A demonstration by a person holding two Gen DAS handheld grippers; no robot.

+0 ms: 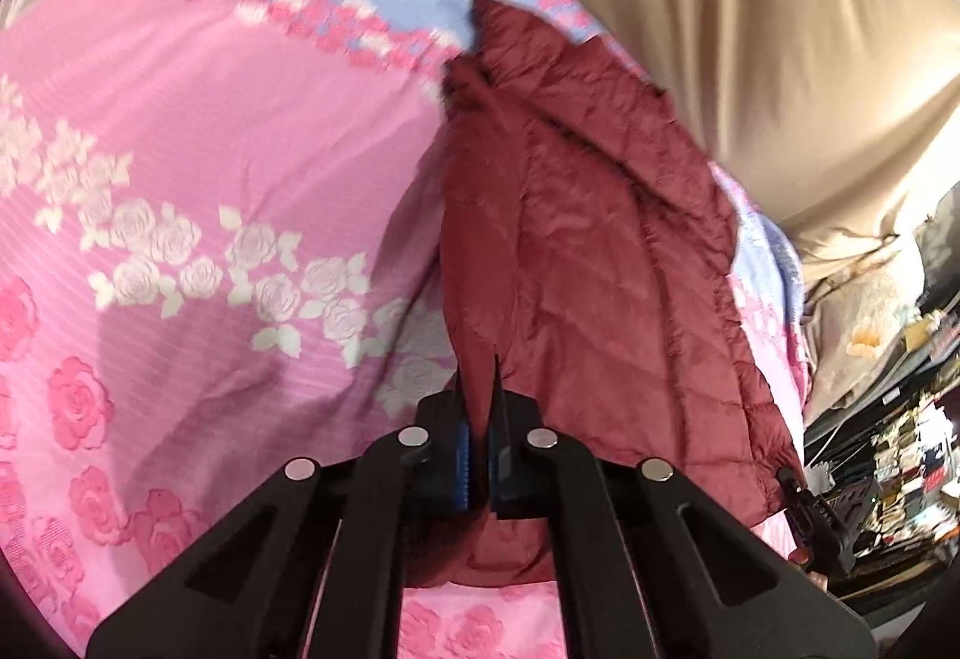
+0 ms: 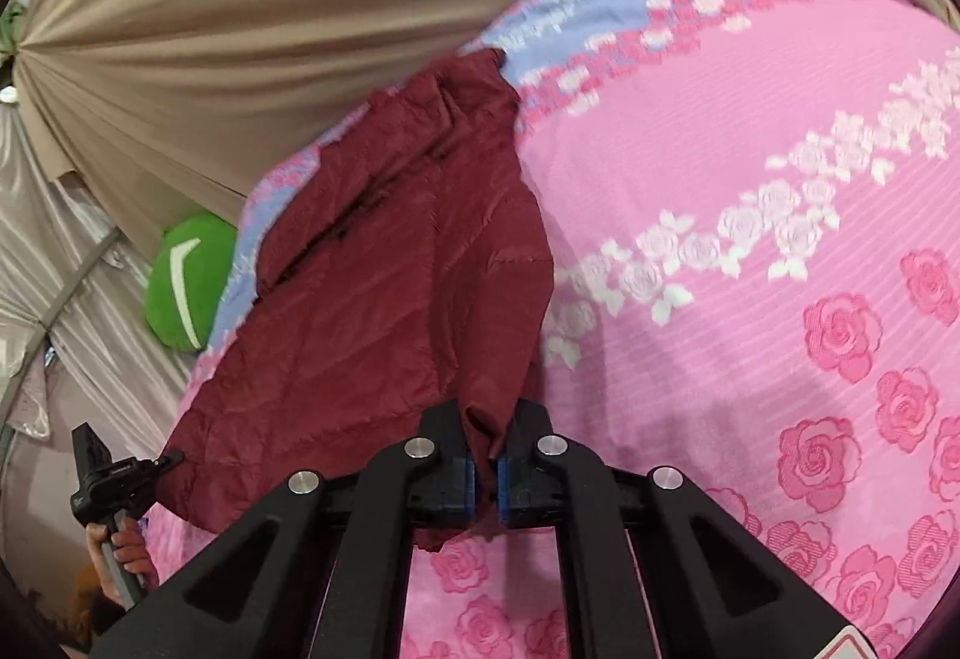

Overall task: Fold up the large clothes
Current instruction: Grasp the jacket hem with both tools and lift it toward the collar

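Both the left gripper [image 1: 478, 407] and right gripper [image 2: 487, 440] have their jaws clenched on the hem of a maroon quilted jacket [image 1: 576, 239] spread across the pink floral bedspread [image 1: 180, 119]; lifting evenly should keep the fold square.

Both views bright, evenly lit; soft shadows lower centre. Strong fisheye bending, dark vignette corners, slight motion blur.
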